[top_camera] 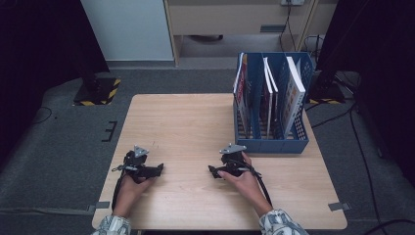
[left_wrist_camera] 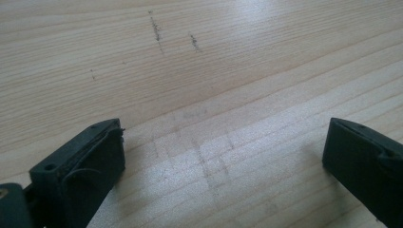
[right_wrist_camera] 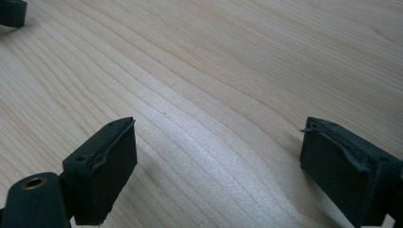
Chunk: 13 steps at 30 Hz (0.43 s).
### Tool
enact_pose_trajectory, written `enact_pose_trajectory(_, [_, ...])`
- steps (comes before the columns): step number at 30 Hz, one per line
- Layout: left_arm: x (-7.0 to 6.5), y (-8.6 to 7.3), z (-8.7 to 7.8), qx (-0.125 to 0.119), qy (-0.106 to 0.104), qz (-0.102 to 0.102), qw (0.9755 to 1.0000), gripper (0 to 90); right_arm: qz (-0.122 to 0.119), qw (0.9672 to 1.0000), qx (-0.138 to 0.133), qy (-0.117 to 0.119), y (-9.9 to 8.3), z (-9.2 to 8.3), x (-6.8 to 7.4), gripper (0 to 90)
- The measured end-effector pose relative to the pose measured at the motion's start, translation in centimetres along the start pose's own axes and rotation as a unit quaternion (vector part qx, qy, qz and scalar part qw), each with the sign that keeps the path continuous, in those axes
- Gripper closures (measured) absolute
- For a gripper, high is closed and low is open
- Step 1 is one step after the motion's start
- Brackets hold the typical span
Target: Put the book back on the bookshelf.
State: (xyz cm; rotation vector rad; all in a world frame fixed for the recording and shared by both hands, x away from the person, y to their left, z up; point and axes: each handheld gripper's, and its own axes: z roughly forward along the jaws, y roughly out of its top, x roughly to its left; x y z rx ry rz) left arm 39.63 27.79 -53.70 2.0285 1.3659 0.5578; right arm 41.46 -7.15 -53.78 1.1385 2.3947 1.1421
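We hold both grippers low over the bare desk (top_camera: 186,122). Left gripper (top_camera: 155,170) fingers (left_wrist_camera: 85,166) are spread, empty; right gripper (top_camera: 214,171) fingers (right_wrist_camera: 102,166) likewise. The blue rack (top_camera: 271,144) with books (top_camera: 293,93) stands just beyond the right gripper.

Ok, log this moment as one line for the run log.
left gripper: open, low over light wooden table | right gripper: open, nothing held | blue plastic file rack: books upright, untouched

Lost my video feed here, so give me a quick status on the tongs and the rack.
Left tongs open, low over the table. Right tongs open, likewise, holding nothing. Blue rack with books stands just beyond the right tongs. Nothing between them.
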Motion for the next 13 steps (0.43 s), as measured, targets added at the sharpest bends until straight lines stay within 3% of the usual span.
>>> enact_pose_trajectory(5, [0.00,0.00,0.00,0.000,0.000,0.000,1.0000,0.0,-0.006,0.9999,0.006,-0.007,0.04,0.12,0.26,11.5])
enact_pose_trajectory(10, [0.00,0.00,0.00,0.000,0.000,0.000,1.0000,0.0,-0.040,0.9986,0.021,-0.026,0.09,0.35,0.86,9.7])
enact_pose_trajectory(13, [0.00,0.00,0.00,0.000,0.000,0.000,1.0000,0.0,-0.037,0.9987,0.022,-0.026,0.11,0.38,0.92,9.5])
